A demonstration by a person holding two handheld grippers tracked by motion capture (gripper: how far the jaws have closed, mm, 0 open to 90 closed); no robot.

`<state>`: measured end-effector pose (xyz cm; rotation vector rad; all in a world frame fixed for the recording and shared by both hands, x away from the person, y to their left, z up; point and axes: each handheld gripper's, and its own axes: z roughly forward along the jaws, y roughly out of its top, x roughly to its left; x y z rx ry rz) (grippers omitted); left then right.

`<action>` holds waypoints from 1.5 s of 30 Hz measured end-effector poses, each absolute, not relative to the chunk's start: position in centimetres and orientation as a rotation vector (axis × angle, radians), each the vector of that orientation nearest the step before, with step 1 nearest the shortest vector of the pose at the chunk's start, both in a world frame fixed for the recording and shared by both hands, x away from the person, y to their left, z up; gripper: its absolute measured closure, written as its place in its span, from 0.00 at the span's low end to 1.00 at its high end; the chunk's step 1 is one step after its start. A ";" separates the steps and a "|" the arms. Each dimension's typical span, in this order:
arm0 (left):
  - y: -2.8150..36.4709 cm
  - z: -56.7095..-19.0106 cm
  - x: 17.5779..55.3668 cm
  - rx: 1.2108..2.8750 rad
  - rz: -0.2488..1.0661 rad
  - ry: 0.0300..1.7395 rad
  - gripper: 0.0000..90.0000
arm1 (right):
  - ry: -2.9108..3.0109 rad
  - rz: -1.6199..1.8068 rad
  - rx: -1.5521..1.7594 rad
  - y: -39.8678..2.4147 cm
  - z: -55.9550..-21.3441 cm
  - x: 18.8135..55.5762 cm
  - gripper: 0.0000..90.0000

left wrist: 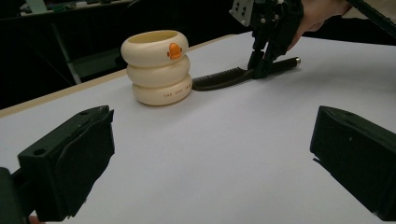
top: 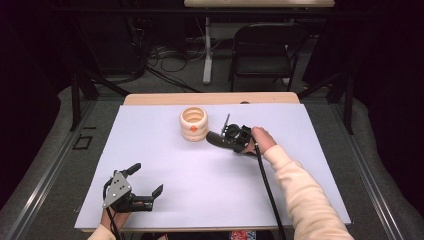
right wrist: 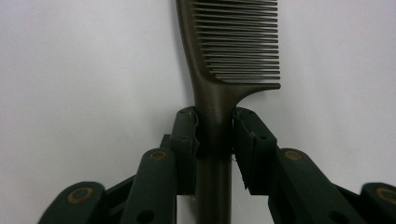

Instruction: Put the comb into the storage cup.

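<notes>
Table (top: 150, 200): a flat top under a white sheet, with a strip of pale wood showing along the far edge. Holder (top: 193, 124): a cream, ribbed pot of three stacked rings, open at the top, with a small orange mark on its side; it stands upright a little beyond the middle of the sheet. Comb (left wrist: 224, 78): a dark brown plastic comb with a long, thin handle, lying flat on the sheet; its toothed end sits just beside the base of the holder, and its handle runs away from the holder toward the person's right. Right gripper (top: 231, 139): black, held in the right hand (top: 262, 140), set down over the comb from above; the comb's long axis passes straight between the jaws, which are clamped on the handle just behind the teeth, one pad on each side, as the right gripper view shows (right wrist: 214, 140). Left gripper (top: 145, 181): black with a grey three-cornered plate, resting at the near left corner of the sheet, jaws wide apart and holding nothing, well apart from both comb and holder. Judgement: the right hand is much the nearer, and lifting the comb into the holder would mean swinging its axis upright.
</notes>
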<state>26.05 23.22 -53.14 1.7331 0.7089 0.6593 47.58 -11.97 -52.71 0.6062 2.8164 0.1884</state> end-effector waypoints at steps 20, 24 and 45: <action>23.2 -53.1 26.0 1.736 0.662 0.706 0.00 | 2.812 0.207 0.600 -12.4 -52.0 46.8 0.80; 23.2 -53.1 26.0 1.737 0.662 0.706 0.00 | 2.802 0.229 0.598 -12.9 -51.9 46.6 0.80; 23.2 -53.1 26.0 1.735 0.664 0.709 0.00 | 2.732 0.403 0.677 -15.7 -50.0 45.1 0.80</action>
